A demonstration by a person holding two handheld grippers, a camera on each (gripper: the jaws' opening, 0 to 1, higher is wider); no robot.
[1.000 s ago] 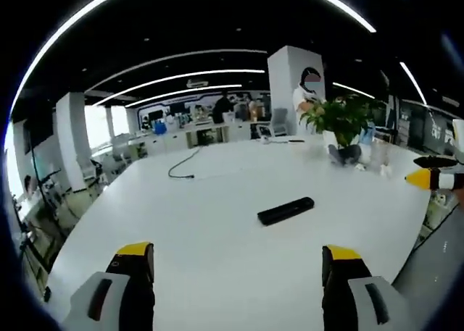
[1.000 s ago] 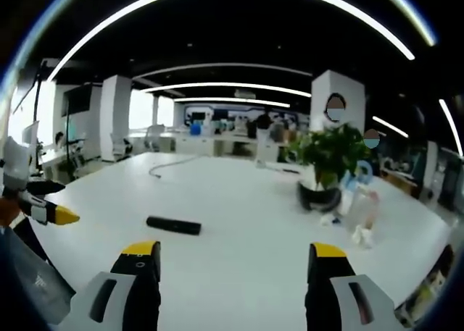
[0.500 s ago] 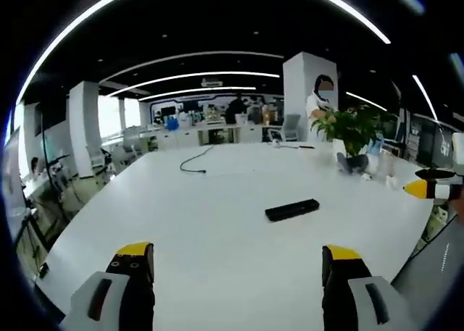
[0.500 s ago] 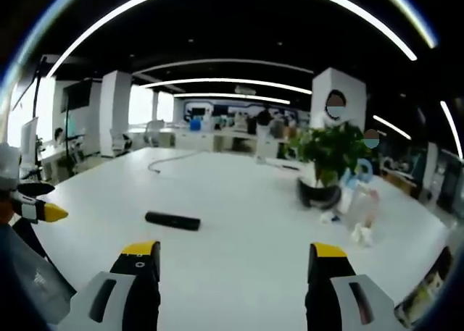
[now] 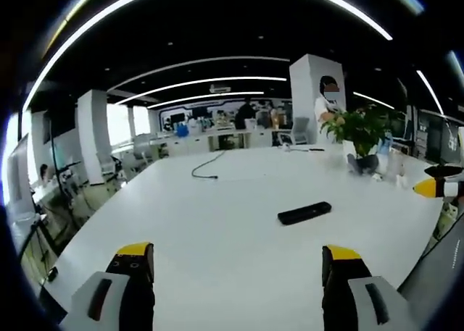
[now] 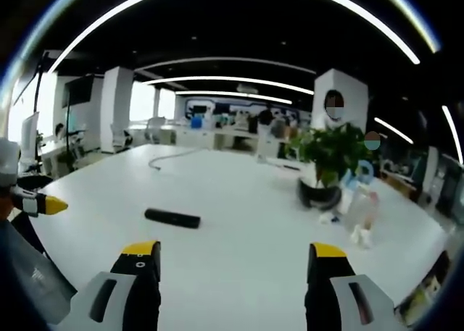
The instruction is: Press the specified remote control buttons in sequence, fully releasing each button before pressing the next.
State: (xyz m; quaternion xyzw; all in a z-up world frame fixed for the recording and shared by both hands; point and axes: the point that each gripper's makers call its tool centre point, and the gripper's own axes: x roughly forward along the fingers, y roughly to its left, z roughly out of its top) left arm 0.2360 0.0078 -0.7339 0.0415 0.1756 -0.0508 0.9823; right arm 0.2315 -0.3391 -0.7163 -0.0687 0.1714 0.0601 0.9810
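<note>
Both grippers hover above a large white table (image 5: 217, 222) with nothing between their jaws. In the left gripper view, the left gripper (image 5: 235, 262) has its yellow-tipped jaws spread wide, one at each lower corner. The black remote control (image 5: 304, 213) lies flat on the table ahead of it and a little to the right, well apart from the jaws. Farther ahead a dark cable (image 5: 208, 166) curls on the tabletop, and a potted plant (image 5: 360, 132) stands far off to the right. The yellow tip of the right gripper (image 5: 438, 187) pokes in at the right edge.

In the right gripper view, the right gripper (image 6: 235, 260) is likewise wide apart and empty. The remote control (image 6: 172, 217) lies ahead and to its left, clear of the jaws. The potted plant (image 6: 326, 161) stands ahead to the right, with small white items (image 6: 359, 233) on the table near it. The left gripper's tip (image 6: 43, 204) shows at the left edge.
</note>
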